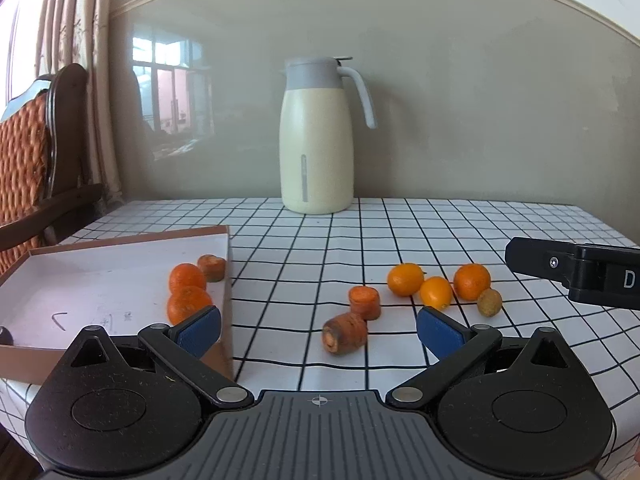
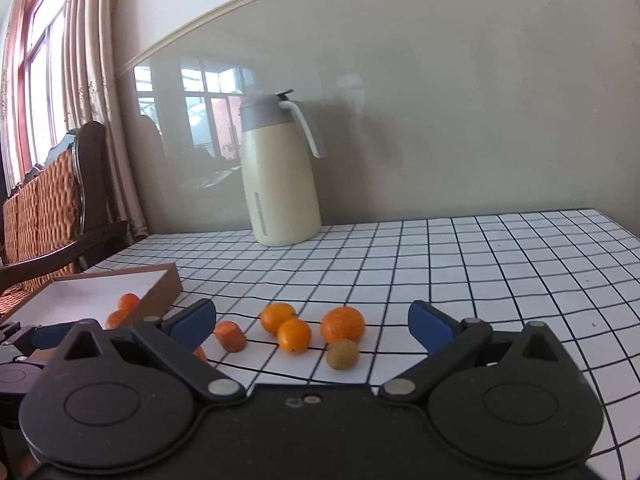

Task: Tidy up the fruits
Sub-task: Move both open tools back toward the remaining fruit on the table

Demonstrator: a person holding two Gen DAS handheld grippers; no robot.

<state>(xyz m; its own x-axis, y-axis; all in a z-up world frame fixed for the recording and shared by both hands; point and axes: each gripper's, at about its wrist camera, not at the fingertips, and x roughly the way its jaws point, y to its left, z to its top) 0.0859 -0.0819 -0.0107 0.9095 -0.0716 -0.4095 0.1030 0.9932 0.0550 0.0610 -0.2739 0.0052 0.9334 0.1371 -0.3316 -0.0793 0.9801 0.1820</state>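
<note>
Your left tongs stand wide open and hold nothing; the blue pads flank a carrot stub lying on its side on the counter, with a second carrot piece standing on end just behind it. The left pad hangs over the right wall of the cardboard box. That wall is your nearest edge.

Inside the box, against its right wall: two mandarins, one behind the other and touching, and a carrot chunk in the far right corner. The rest of the box floor is bare white.

Your right tongs are likewise spread wide, empty, held above the counter. Between the pads in the right wrist view: two small oranges touching, a larger mandarin just right of them, and a brown round fruit touching its near side; kind cannot be told.

A cream thermal jug stands upright at the far counter edge against the wall, well apart from the fruit. Right of the cluster the checked cloth runs open to the counter's right edge. A wooden chair stands off the left edge, beyond the box.
</note>
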